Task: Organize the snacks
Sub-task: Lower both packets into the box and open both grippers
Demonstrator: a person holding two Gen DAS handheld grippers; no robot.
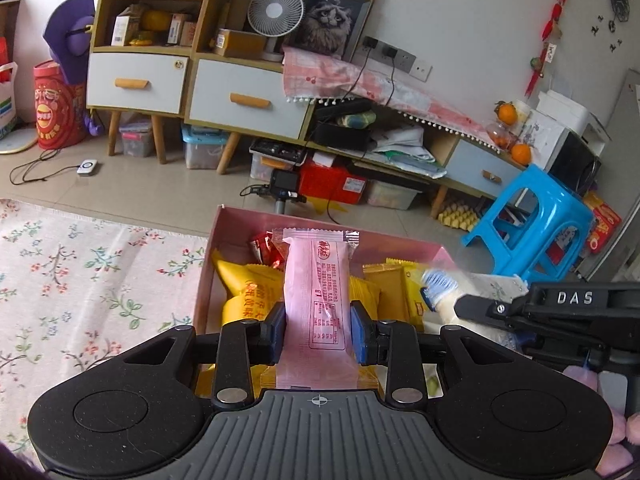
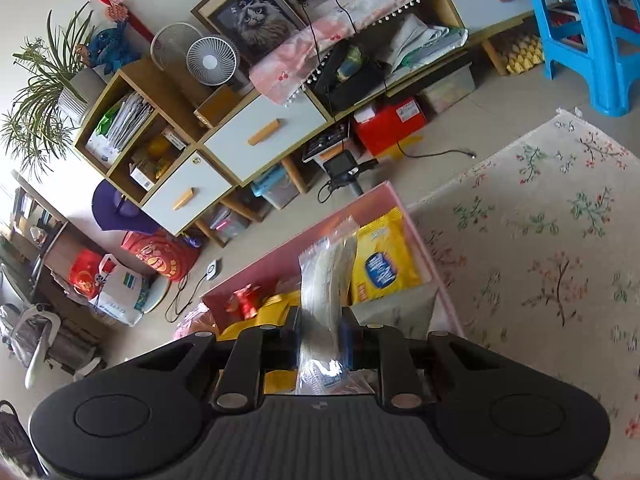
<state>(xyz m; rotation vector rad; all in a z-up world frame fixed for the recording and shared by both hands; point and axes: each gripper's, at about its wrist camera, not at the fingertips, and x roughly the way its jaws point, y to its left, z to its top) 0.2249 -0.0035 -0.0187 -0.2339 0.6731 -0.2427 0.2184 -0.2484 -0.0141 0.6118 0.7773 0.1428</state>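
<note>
A pink box [image 1: 236, 216] sits on the floor with several yellow and red snack packs inside. My left gripper [image 1: 319, 330] is shut on a pink snack packet [image 1: 314, 280], held upright over the box. To its right, the other gripper's black finger [image 1: 492, 308] holds a pale packet with a blue striped end [image 1: 440, 284]. In the right wrist view, my right gripper [image 2: 320, 338] is shut on a clear, silvery packet [image 2: 326, 276] above the same pink box [image 2: 280, 256], near a yellow bag with a blue label [image 2: 384, 264].
A floral rug [image 1: 80, 280] lies left of the box and shows as the floral rug [image 2: 540, 260] in the right wrist view. A blue plastic stool [image 1: 528, 232] stands to the right. A low cabinet with drawers [image 1: 240, 100], storage bins and cables line the wall behind.
</note>
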